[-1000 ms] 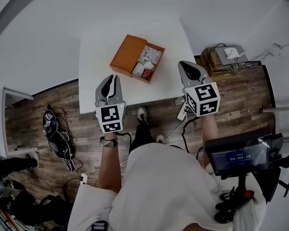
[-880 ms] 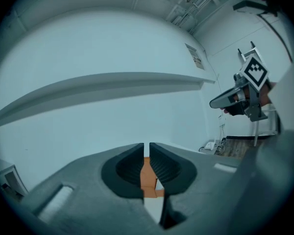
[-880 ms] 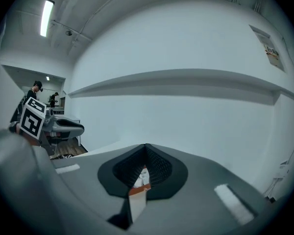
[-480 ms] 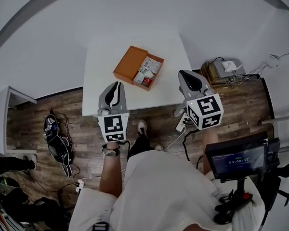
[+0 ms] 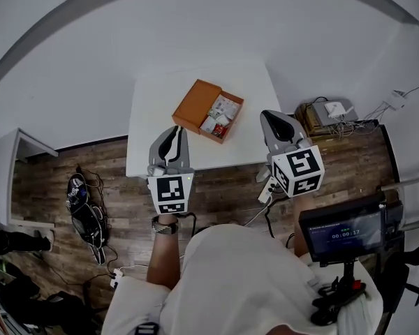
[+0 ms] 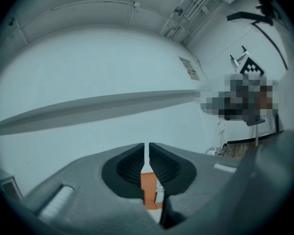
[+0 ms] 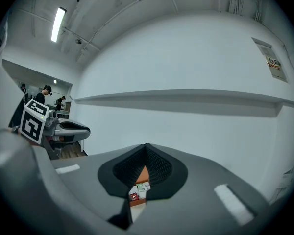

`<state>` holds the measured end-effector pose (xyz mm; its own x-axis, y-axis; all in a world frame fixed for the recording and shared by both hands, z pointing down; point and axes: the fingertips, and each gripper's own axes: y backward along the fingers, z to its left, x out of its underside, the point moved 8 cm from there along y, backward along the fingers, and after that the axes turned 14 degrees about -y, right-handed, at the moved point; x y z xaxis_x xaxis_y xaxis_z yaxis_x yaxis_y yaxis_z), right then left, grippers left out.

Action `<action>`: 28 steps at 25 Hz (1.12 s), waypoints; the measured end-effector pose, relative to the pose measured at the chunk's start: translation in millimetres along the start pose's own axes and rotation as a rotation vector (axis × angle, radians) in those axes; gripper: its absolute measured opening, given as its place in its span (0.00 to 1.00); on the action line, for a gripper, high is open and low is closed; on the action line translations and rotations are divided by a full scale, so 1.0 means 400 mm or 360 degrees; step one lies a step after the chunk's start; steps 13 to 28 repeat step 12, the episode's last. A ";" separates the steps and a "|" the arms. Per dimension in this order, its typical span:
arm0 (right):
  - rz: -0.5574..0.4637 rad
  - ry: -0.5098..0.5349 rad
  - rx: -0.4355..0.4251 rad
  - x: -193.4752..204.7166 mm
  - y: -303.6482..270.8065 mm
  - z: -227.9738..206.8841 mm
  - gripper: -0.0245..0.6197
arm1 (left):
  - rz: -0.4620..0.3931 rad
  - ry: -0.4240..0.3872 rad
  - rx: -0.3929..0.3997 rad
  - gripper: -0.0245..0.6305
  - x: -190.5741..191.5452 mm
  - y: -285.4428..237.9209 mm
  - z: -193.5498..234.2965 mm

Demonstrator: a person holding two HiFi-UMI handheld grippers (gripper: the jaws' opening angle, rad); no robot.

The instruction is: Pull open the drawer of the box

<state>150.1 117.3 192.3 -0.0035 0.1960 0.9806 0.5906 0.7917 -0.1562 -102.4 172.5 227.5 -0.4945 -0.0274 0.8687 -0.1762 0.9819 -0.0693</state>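
Observation:
On the white table (image 5: pixel 153 103) lies an orange box (image 5: pixel 197 100), with its drawer (image 5: pixel 221 118) slid out to the right and small packets showing inside. Both grippers hang over the table's near edge, short of the box and apart from it. My left gripper (image 5: pixel 173 132) is shut and holds nothing; through its jaws (image 6: pixel 147 153) a strip of the orange box (image 6: pixel 148 190) shows. My right gripper (image 5: pixel 271 117) is likewise shut and empty (image 7: pixel 146 156), and the box's drawer (image 7: pixel 137 192) shows below its tips. The left gripper (image 7: pixel 71 129) appears at the left of the right gripper view.
A tangle of cables and a bag (image 5: pixel 84 202) lies on the wood floor to the left. Stacked boxes with a white device (image 5: pixel 325 112) sit right of the table. A screen on a stand (image 5: pixel 342 230) is at my right side. A white cabinet (image 5: pixel 12 152) stands at far left.
Both grippers have drawn back from the table toward the person, still shut. The view has shifted so the table and box sit farther off. The drawer stays open.

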 end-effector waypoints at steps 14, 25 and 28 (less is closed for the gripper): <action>0.0031 -0.0001 0.0026 -0.010 -0.023 0.011 0.04 | -0.0019 0.0000 0.0081 0.09 -0.011 -0.030 0.020; 0.0031 -0.0001 0.0026 -0.010 -0.023 0.011 0.04 | -0.0019 0.0000 0.0081 0.09 -0.011 -0.030 0.020; 0.0031 -0.0001 0.0026 -0.010 -0.023 0.011 0.04 | -0.0019 0.0000 0.0081 0.09 -0.011 -0.030 0.020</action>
